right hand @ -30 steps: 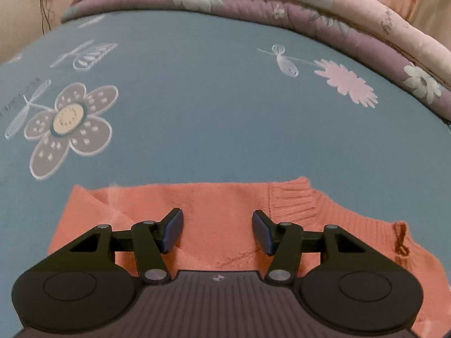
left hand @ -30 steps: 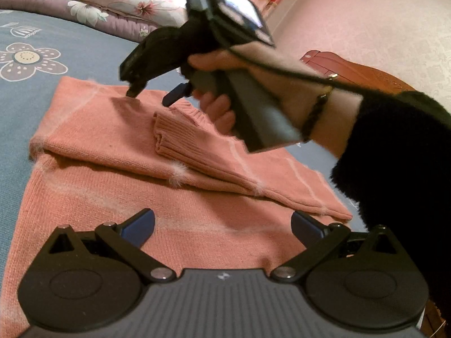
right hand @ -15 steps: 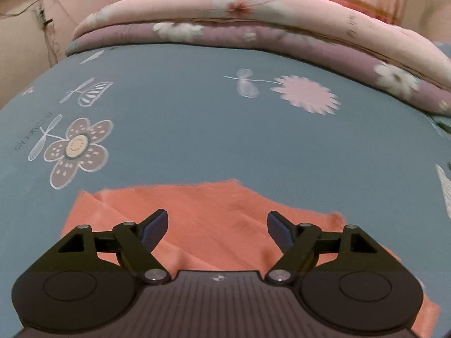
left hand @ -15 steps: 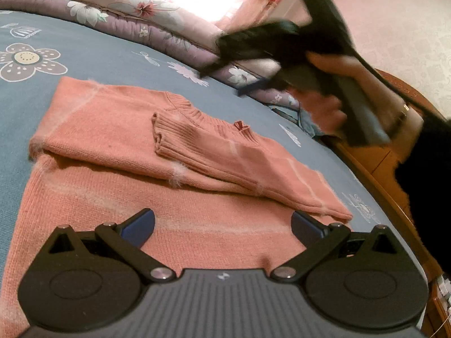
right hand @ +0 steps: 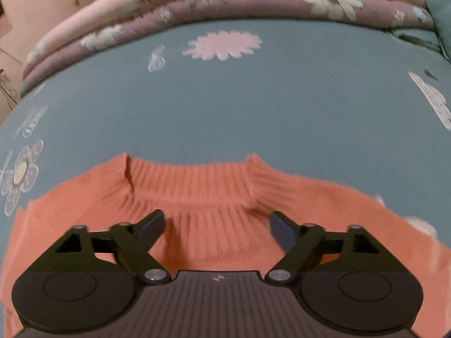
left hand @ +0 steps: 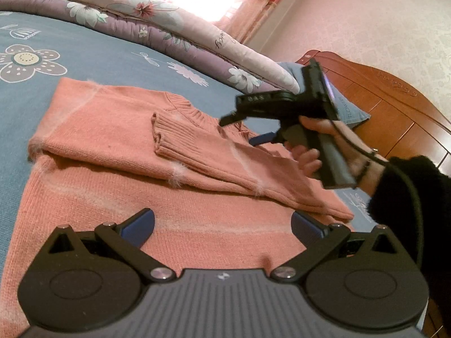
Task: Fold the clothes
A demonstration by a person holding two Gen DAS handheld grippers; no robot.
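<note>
An orange knit sweater (left hand: 118, 140) lies flat on the blue bed sheet (left hand: 84, 53), with one sleeve (left hand: 214, 163) folded across its body. My left gripper (left hand: 222, 225) is open and empty above the sweater's lower part. My right gripper (left hand: 242, 129) shows in the left wrist view, held by a hand above the sweater's far right side near the collar. In the right wrist view the right gripper (right hand: 217, 225) is open and empty just above the ribbed collar (right hand: 191, 177).
Folded floral quilts (left hand: 146, 19) lie along the bed's far side. A wooden headboard (left hand: 394, 104) stands at the right with a blue pillow (left hand: 346, 107) against it. Blue sheet (right hand: 225, 98) extends beyond the collar.
My right gripper has swung from the sweater's left part, up and to the right, then down over the collar, opening wider. My left gripper has not moved.
</note>
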